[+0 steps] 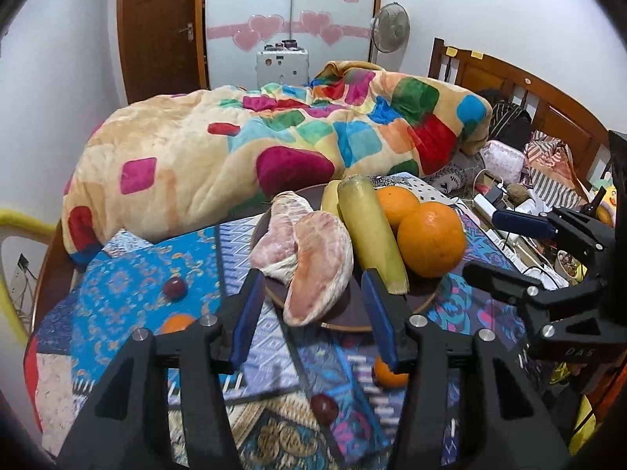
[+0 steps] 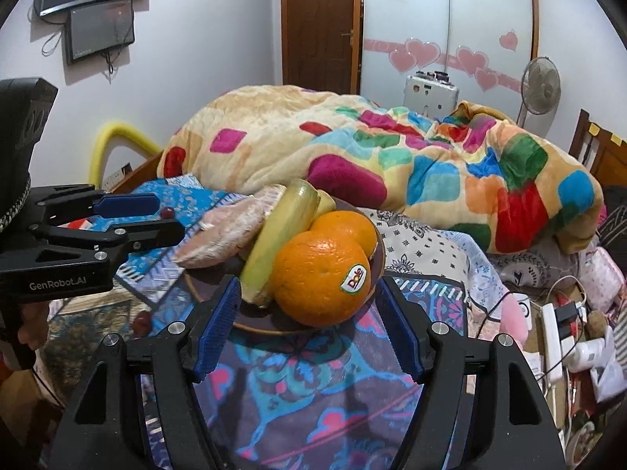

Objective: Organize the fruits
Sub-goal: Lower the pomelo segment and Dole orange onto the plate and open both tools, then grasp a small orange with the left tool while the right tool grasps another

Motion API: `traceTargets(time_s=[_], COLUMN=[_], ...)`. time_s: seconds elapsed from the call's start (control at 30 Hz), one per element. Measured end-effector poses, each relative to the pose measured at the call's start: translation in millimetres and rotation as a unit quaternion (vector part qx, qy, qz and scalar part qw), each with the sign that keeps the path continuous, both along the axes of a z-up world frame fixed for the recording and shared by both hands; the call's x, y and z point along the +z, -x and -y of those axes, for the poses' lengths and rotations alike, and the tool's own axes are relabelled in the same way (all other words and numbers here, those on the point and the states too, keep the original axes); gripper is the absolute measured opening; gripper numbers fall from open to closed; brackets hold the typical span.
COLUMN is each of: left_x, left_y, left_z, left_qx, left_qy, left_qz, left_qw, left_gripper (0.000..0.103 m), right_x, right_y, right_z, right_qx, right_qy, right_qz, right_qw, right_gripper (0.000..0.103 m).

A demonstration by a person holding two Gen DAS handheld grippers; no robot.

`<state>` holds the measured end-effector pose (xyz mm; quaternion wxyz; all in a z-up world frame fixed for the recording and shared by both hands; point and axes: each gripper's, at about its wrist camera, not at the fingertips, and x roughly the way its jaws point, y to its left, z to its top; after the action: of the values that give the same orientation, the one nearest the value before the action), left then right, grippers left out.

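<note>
A dark round plate [image 1: 421,301] on the patterned cloth holds two pomelo pieces [image 1: 313,270], a banana [image 1: 368,235] and two oranges [image 1: 431,239]. My left gripper [image 1: 313,293] is open, its tips just short of the near pomelo piece. Loose on the cloth lie two dark grapes [image 1: 174,288] [image 1: 324,408] and two small oranges [image 1: 177,323] [image 1: 388,372]. My right gripper [image 2: 307,313] is open and empty, its fingers on either side of the near orange [image 2: 321,278] at the plate's [image 2: 270,325] edge. It also shows in the left wrist view [image 1: 505,250].
A big colourful blanket [image 1: 243,149] lies heaped behind the plate. A power strip with cables [image 2: 556,333] and clutter sit at the right. A wooden headboard [image 1: 548,98] stands at the back right. A grape [image 2: 142,322] lies left of the plate.
</note>
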<state>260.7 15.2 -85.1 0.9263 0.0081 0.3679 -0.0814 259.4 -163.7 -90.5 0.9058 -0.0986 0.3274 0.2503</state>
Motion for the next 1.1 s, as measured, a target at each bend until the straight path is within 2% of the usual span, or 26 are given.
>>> traceTargets(time_s=[0.3, 0.5, 0.73, 0.8, 0.93, 1.0, 1.1], left_x=[8.4, -12.6, -43.1, -47.5, -53.9, -54.4, -53.7], left_y=[42.9, 54.9, 63.7, 64.3, 63.8, 61.9, 54.9], left_z=[-20.6, -44.6, -69.8, -74.4, -78.9, -81.2, -84.2], left_qx=[0.015, 0.035, 0.054, 0.056, 0.053, 0.051, 0.055], left_qy=[-0.005, -0.003, -0.01, -0.008, -0.018, -0.019, -0.025], left_qz=[0.007, -0.023, -0.049, -0.051, -0.054, -0.055, -0.053], left_qw=[0.9998, 0.9991, 0.9973, 0.9971, 0.997, 0.997, 0.9967], left_gripper=[0.06, 0.061, 0.061, 0.061, 0.06, 0.059, 0.058], right_x=[6.6, -11.7, -42.8, -48.2, -58.8, -62.2, -59.8], right_y=[31.7, 39.5, 33.1, 30.7, 24.4, 23.0, 25.9], right_z=[-5.5, -17.2, -37.8, -44.2, -52.7, -53.7, -49.9], right_qx=[0.009, 0.017, 0.042, 0.045, 0.056, 0.062, 0.069], right_qy=[-0.022, -0.017, -0.022, -0.021, -0.02, -0.019, -0.018], right_qz=[0.0, -0.013, -0.062, -0.069, -0.093, -0.101, -0.096], right_qw=[1.0, 1.0, 0.997, 0.996, 0.994, 0.993, 0.993], right_gripper=[0.068, 0.068, 0.066, 0.054, 0.042, 0.032, 0.031])
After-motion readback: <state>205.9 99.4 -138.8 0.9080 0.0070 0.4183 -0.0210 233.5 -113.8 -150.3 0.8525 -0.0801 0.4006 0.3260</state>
